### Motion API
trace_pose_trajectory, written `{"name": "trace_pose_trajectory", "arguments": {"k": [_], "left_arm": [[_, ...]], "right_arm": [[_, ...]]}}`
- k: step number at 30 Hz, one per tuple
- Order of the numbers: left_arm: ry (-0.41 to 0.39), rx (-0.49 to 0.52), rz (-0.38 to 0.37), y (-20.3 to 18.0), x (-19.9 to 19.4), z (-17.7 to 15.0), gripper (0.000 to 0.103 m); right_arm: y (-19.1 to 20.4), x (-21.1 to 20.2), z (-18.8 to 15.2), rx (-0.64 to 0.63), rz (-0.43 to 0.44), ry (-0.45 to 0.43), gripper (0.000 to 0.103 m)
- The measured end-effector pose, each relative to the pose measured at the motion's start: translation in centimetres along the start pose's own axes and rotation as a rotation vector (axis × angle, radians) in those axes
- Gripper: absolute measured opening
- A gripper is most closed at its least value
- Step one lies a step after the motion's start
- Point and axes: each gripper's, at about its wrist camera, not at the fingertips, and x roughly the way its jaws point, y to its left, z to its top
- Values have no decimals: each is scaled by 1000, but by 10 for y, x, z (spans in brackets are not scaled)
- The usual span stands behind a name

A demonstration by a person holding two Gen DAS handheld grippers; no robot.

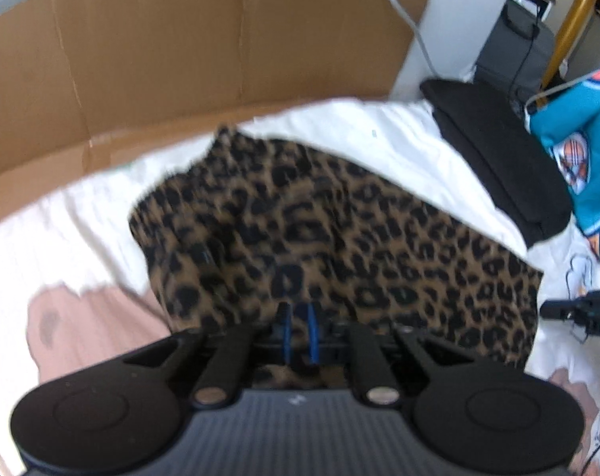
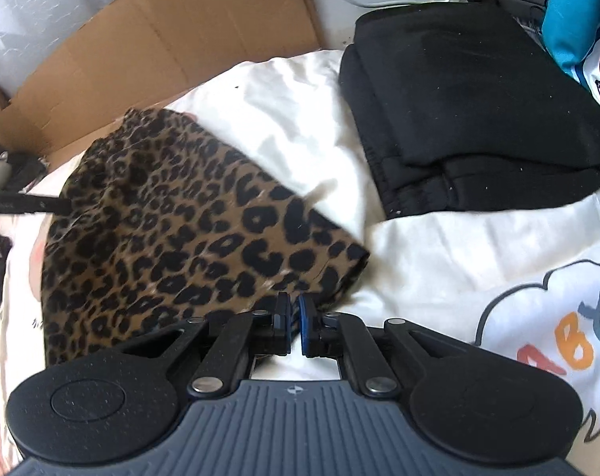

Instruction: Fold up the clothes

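Note:
A leopard-print garment (image 1: 339, 218) lies partly folded on a white bedsheet (image 1: 42, 246). My left gripper (image 1: 299, 329) is shut on its near edge, with fabric passing between and under the blue pads. In the right wrist view the same leopard-print garment (image 2: 161, 238) spreads to the left, and my right gripper (image 2: 295, 321) is closed on its near right corner. The other gripper's dark fingers (image 2: 26, 204) reach the garment's left edge. In the left wrist view the right gripper (image 1: 577, 311) shows at the garment's right edge.
A folded black garment (image 2: 458, 99) lies on the sheet behind and to the right. A teal printed garment (image 1: 577, 150) sits further right. Flattened cardboard (image 1: 181, 59) stands along the far side, and a grey cable (image 1: 411, 20) hangs behind it.

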Motion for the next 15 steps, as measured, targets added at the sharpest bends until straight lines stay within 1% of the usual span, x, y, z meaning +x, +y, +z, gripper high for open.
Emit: {"name": "trace_pose_trajectory", "arguments": {"k": [2, 4, 6, 8, 9, 13, 14, 15], "left_arm": [[28, 5, 17, -4, 7, -9, 11], [72, 3, 61, -4, 16, -16, 12], [129, -71, 90, 1, 20, -21, 12], [156, -141, 101, 4, 19, -22, 11], [161, -149, 106, 2, 15, -22, 11], [176, -101, 128, -13, -1, -22, 12], [176, -92, 126, -18, -7, -22, 12], [175, -82, 123, -22, -12, -23, 13]], "right_arm": [[5, 0, -1, -7, 15, -3, 5], [8, 2, 0, 5, 13, 6, 6], [14, -1, 0, 24, 16, 12, 6], [19, -9, 1, 36, 31, 11, 6], [22, -14, 2, 33, 35, 9, 6], [31, -35, 4, 14, 49, 0, 8], [33, -40, 4, 12, 53, -6, 9], [34, -45, 5, 11, 58, -13, 17]]}}
